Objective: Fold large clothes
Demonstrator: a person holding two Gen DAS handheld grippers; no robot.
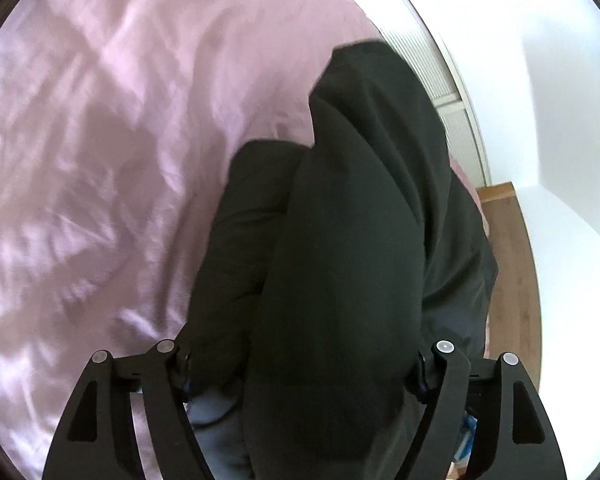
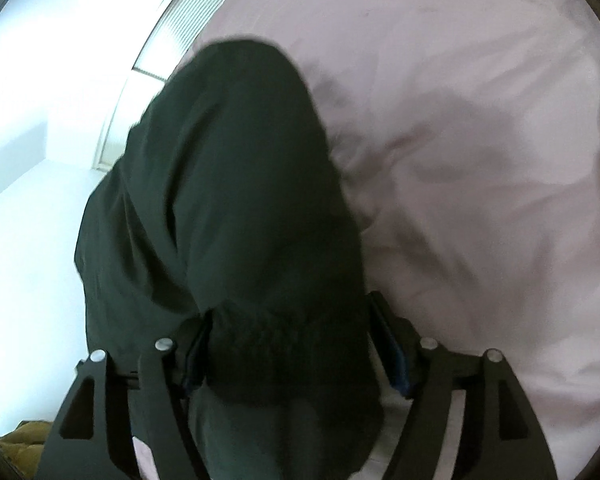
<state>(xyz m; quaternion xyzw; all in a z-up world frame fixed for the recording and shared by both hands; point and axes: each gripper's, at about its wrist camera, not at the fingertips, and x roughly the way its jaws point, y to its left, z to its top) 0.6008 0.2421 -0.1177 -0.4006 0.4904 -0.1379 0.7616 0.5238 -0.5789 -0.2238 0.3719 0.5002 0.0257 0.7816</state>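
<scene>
Dark garment held up by both grippers over the bed.

The left gripper [image 1: 300, 376] and right gripper [image 2: 296, 354] are each clamped on bunched dark garment [image 1: 340, 240], lifted above the pink bedspread [image 1: 100, 140], presumably so it can be spread flat.

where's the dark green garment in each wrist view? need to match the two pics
Left wrist: dark green garment fills centre to lower right, running between the left tongs, pink bedcover to its left.
Right wrist: garment fills centre-left, running between the right tongs, bedcover to its right.
Shared landmark: the ribbed white panel beyond the garment's far end.
</scene>
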